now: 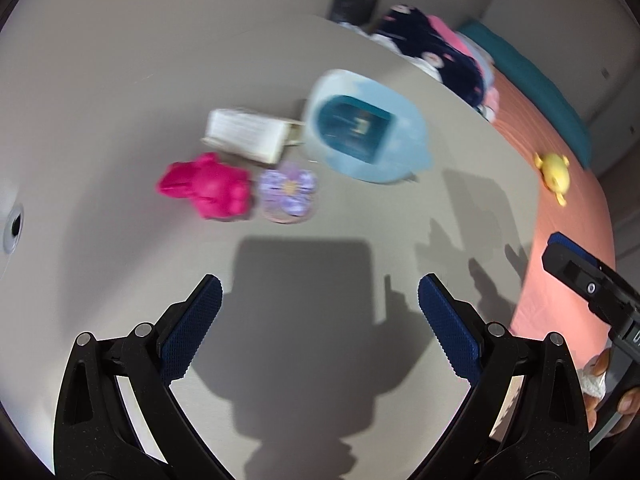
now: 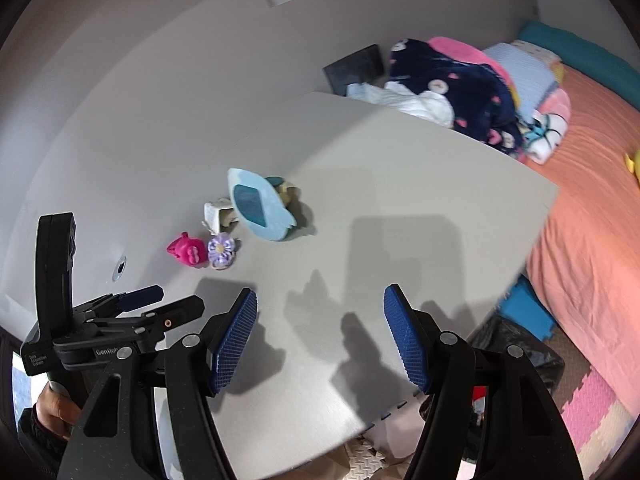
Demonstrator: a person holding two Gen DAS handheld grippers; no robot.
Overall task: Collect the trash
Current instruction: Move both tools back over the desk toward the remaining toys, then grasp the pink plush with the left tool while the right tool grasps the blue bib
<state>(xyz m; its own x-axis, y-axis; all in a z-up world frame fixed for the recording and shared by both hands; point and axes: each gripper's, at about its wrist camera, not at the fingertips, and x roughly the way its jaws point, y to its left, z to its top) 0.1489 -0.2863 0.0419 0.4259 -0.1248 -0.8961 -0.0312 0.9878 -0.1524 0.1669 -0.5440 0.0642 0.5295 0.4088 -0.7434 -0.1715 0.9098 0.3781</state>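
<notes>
Hovering over a pale table (image 2: 400,184), both grippers are spread wide with nothing between their blue pads, and the trash sits in a small cluster toward the far left side of the tabletop, well apart from either tool.

Going left to right through that cluster: a bright pink toy (image 1: 206,186) lies at the left end, looking like soft moulded rubber or plastic, light and a bit squashy, so a pinch across its narrower middle should hold. Just beside it is a purple flower-shaped piece (image 1: 287,192), flat and low; it looks thin and possibly slippery, so it would be best taken by its edge. Behind these two lies a small white carton (image 1: 248,136) on its side, light and easily crushed; its short sides look the safest place to close on. At the right end stands a light blue scoop-like container (image 1: 360,124) with a darker opening, probably stiff plastic, which could be gripped by its rim.

The left gripper (image 1: 320,312) is nearer the cluster. The right gripper (image 2: 320,332) hangs nearer the table's front edge.
</notes>
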